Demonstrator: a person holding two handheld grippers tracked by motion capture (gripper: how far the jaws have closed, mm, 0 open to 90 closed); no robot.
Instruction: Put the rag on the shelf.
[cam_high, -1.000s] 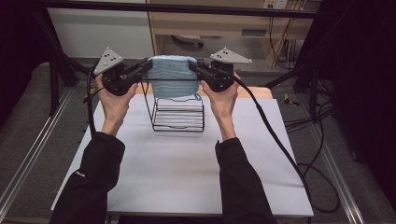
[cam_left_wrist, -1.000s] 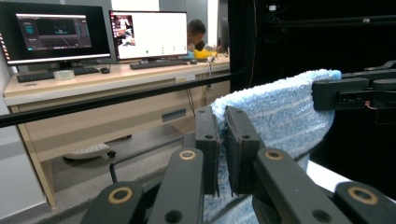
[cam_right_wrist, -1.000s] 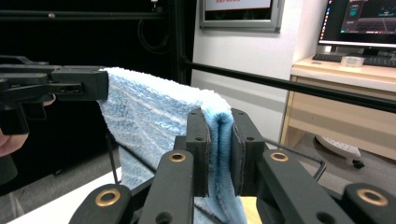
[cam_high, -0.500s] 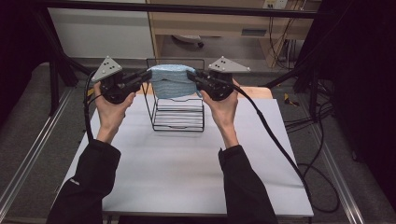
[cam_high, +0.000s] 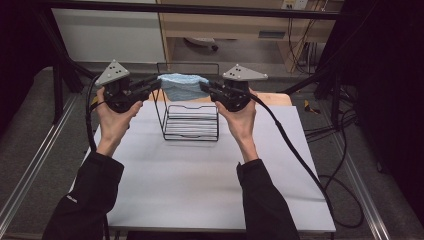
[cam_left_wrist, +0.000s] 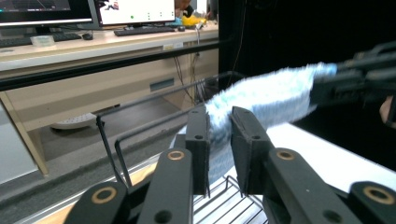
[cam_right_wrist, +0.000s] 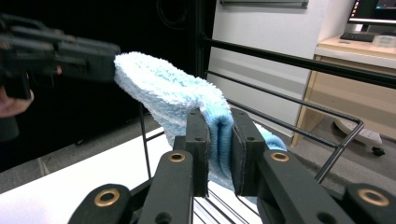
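A light blue towel (cam_high: 182, 85) is stretched between my two grippers over the top rails of a black wire rack (cam_high: 190, 125). My left gripper (cam_high: 157, 84) has the towel's left end between its pads; its jaws have just been opening a little, and the cloth (cam_left_wrist: 271, 98) still fills the gap of the left gripper (cam_left_wrist: 219, 121). My right gripper (cam_high: 204, 86) is shut on the other end. In the right gripper view the towel (cam_right_wrist: 173, 93) is pinched in the right gripper (cam_right_wrist: 219, 123) and runs across to the left gripper (cam_right_wrist: 93, 58).
The rack stands at the back middle of a white table (cam_high: 200, 175). A black frame bar (cam_high: 200, 9) crosses overhead behind it. Cables (cam_high: 300, 160) trail from the right gripper across the table's right side. A wooden desk stands beyond the table.
The towel hung as a taller sheet between the grippers; now it lies lower and flatter across the rack's top. Both hands stay almost where they were.
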